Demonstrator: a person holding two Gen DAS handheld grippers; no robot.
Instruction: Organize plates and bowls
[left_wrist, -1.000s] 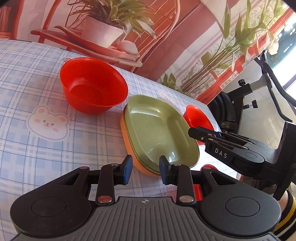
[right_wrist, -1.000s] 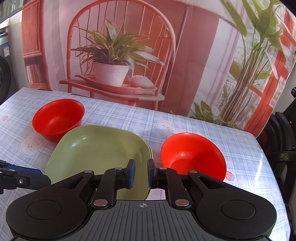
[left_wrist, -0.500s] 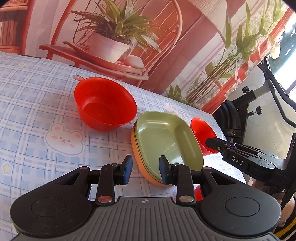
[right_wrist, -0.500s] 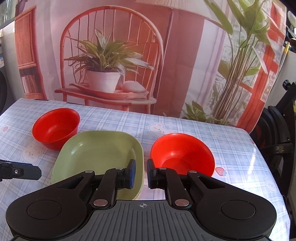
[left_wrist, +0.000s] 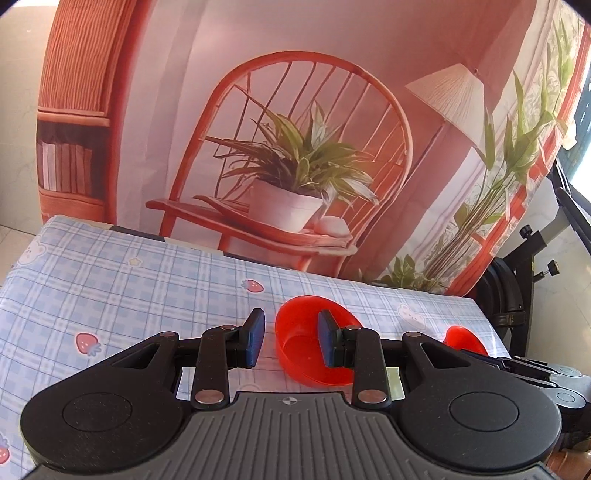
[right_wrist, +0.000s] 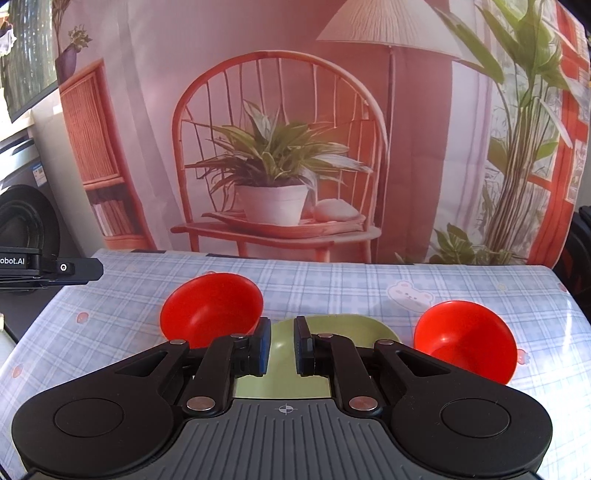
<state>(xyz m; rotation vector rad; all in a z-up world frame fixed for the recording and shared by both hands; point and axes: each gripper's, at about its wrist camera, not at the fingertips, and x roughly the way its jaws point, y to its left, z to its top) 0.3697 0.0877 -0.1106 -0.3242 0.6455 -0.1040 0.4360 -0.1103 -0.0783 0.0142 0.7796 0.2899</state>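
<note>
A red bowl (left_wrist: 310, 347) sits on the blue checked tablecloth (left_wrist: 129, 295), seen between and beyond the fingers of my open, empty left gripper (left_wrist: 290, 341). A second red bowl (left_wrist: 463, 338) peeks out at the right. In the right wrist view the left red bowl (right_wrist: 210, 310) and the right red bowl (right_wrist: 465, 341) flank a green plate (right_wrist: 332, 325), which is partly hidden behind my right gripper (right_wrist: 282, 345). That gripper is raised above the plate, its jaws a narrow gap apart and empty. The orange plate under the green one is hidden.
A printed backdrop of a chair and potted plant (right_wrist: 273, 177) hangs behind the table's far edge. Black exercise equipment (left_wrist: 517, 295) stands off the right side. The left gripper's body shows at the left edge of the right wrist view (right_wrist: 48, 269).
Both grippers have pulled back and tilted up, so the dishes sit lower and smaller in view. The green plate has dropped out of the left wrist view. The right jaws have opened slightly.
</note>
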